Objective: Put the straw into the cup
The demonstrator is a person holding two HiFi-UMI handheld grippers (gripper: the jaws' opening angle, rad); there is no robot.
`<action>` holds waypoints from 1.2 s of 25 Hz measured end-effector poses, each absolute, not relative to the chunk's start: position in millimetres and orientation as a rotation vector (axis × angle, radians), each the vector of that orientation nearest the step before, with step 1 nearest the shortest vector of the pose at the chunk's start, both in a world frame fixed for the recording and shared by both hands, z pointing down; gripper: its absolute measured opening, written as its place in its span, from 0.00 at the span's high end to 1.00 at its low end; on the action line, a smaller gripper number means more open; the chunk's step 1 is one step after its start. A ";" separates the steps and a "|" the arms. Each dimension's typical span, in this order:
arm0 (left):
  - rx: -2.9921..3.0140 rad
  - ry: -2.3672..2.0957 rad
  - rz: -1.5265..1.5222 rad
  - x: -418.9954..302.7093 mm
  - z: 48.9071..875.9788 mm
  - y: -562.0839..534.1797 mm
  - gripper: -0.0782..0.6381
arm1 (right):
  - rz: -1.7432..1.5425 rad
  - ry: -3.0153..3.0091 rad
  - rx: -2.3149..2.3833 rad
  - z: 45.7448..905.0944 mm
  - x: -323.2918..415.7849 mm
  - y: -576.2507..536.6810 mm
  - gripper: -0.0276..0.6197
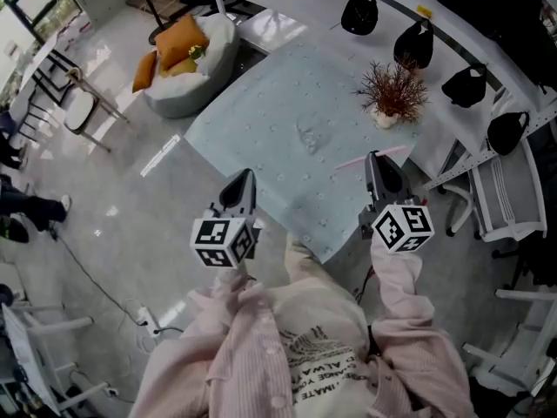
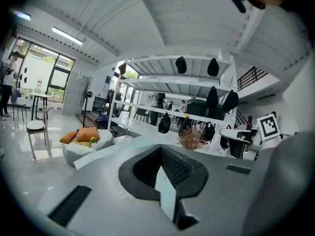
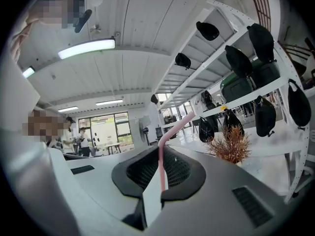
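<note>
The pink straw (image 3: 161,167) is pinched in the right gripper (image 1: 377,165) jaws, sticking out past them with its top end bent over, right above the bench (image 1: 261,103) near its front edge. On the pale cloth ahead there's a faint see-through shape (image 1: 309,136), maybe the cup, too washed out to say what's in it. Further back a small white pot (image 1: 385,118) holds a spiky reddish-brown plant (image 1: 392,87). The left gripper (image 1: 244,181) has its jaws clamped together on nothing, out over the floor just off the bench. Pink sleeves hold both out from the chest, well apart, aimed at the bench.
</note>
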State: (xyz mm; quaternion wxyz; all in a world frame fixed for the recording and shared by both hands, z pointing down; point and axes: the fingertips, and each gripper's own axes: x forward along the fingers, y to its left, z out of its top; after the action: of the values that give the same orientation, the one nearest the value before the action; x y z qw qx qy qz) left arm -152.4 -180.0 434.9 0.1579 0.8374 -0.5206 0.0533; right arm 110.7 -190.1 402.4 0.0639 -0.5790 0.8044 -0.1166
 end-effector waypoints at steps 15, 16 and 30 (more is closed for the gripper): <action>2.349 -1.415 0.218 -149.0 456.4 -278.1 0.89 | -0.402 2.406 -1.737 410.0 102.5 -305.0 0.92; 2.349 -1.405 0.224 -146.7 458.2 -282.8 0.89 | -0.408 2.403 -1.735 411.2 102.4 -310.6 0.92; 2.282 -1.254 0.277 -115.9 512.4 -324.7 0.89 | -0.505 2.418 -1.734 449.3 80.2 -369.8 0.92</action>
State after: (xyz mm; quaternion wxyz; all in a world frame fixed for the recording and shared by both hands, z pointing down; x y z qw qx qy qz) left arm -115.9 -324.7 512.4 0.2587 0.8418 -0.4626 0.1021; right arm 80.2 -369.8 449.3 0.0617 -0.5735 0.7996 -0.1670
